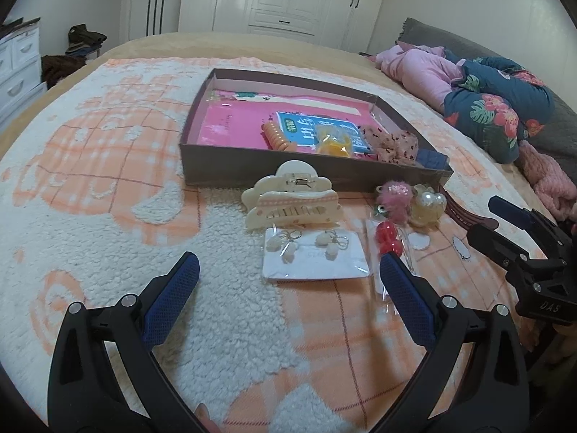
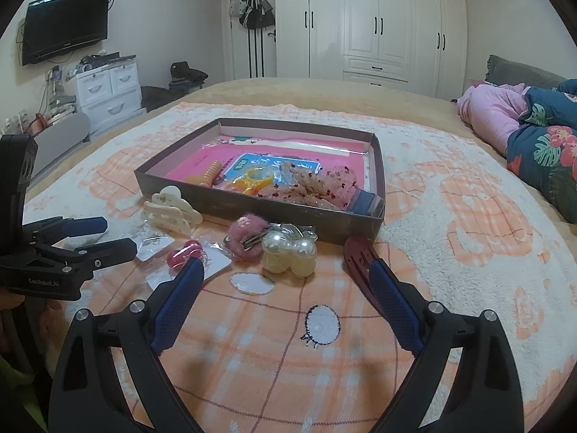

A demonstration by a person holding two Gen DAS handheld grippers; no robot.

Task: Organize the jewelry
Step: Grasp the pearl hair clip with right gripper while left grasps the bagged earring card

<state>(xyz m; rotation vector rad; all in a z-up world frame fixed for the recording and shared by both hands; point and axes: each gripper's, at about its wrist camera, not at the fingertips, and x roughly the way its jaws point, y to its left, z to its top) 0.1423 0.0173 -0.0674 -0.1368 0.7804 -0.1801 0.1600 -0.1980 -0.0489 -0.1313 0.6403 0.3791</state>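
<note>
A shallow brown box (image 1: pixel 252 166) (image 2: pixel 230 202) lies on the blanket, holding an orange coil tie (image 1: pixel 276 137), a yellow clip (image 1: pixel 333 142) and a dotted scrunchie (image 1: pixel 391 144). In front lie a cream claw clip (image 1: pixel 292 198) (image 2: pixel 171 209), an earring card (image 1: pixel 313 256), red bobbles (image 1: pixel 387 240) (image 2: pixel 184 254), a pink fluffy clip (image 1: pixel 393 196) (image 2: pixel 245 236), a pearl bow (image 1: pixel 429 204) (image 2: pixel 288 250) and a dark red comb (image 2: pixel 360 263). My left gripper (image 1: pixel 288 270) is open, straddling the earring card. My right gripper (image 2: pixel 285 274) is open just short of the pearl bow.
The bed is covered by a peach and white blanket (image 1: pixel 108 187). Pink and floral bedding (image 1: pixel 479 101) is piled at the right. White wardrobes (image 2: pixel 378 21) stand behind, drawers (image 2: pixel 108 90) and a TV (image 2: pixel 65 25) at the left.
</note>
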